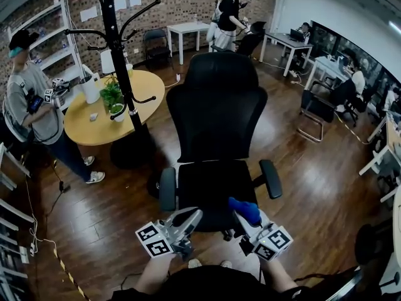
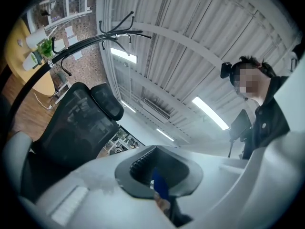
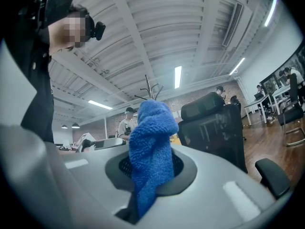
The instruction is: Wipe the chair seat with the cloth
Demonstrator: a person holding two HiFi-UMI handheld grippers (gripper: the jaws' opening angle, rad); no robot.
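Observation:
A black office chair stands in front of me, its seat (image 1: 207,184) bare between two armrests. Over the seat's front edge my right gripper (image 1: 252,221) is shut on a blue cloth (image 1: 244,210). In the right gripper view that gripper (image 3: 151,178) has the cloth (image 3: 152,151) bunched upright between its jaws, with the chair back (image 3: 214,125) to the right. My left gripper (image 1: 190,218) hovers at the seat's front left corner. In its own view the left gripper (image 2: 159,178) has its jaws together, and a thin blue sliver shows in the gap. The chair back (image 2: 71,123) lies to its left.
A black coat stand (image 1: 119,55) and a round yellow table (image 1: 94,121) with a plant stand behind the chair on the left. One person (image 1: 31,105) stands by the table and another (image 1: 229,17) at the back. Desks and a second chair (image 1: 319,105) line the right.

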